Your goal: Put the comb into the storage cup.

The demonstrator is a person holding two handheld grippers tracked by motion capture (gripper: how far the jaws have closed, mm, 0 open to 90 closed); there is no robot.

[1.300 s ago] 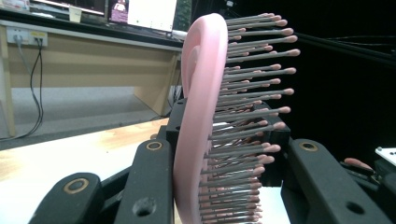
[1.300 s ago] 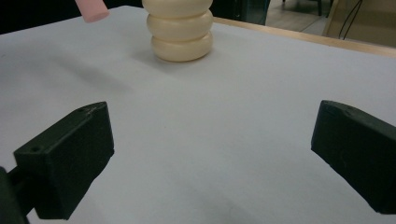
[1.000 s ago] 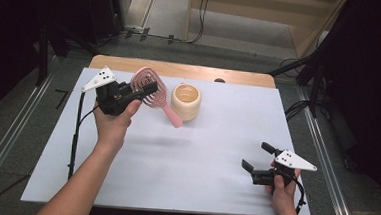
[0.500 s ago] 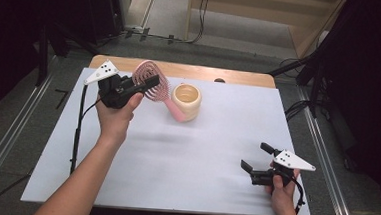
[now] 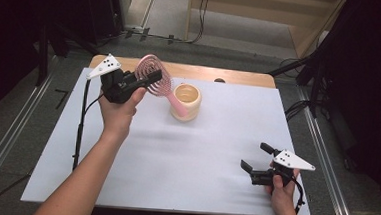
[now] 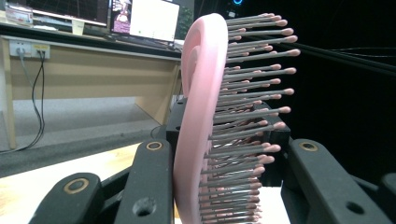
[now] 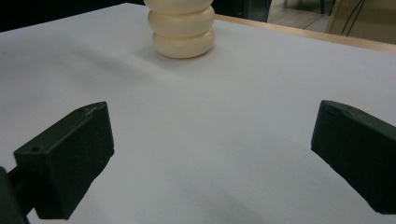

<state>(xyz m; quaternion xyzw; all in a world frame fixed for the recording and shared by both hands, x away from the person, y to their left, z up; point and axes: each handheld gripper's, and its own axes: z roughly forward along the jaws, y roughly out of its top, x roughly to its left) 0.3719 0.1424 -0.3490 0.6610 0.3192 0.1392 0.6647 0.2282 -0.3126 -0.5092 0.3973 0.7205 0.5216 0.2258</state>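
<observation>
Left gripper [image 5: 147, 81] clamped on pink brush [image 5: 153, 80], upper left of the high view, handle dipping into cream cup [image 5: 186, 102] at centre top. Right gripper [image 5: 259, 160] wide, nothing between, resting lower right on white table [image 5: 185, 162].

Both forearms are bare, with no sleeves. Each hand carries a black claw, the left claw [image 5: 153, 77] and the right claw [image 5: 256, 157], topped by a pale 3-cornered plate with dark dots. A black cable [image 5: 81, 121] trails from the left one. Its 2 jaws show brass-ringed screw holes.
</observation>
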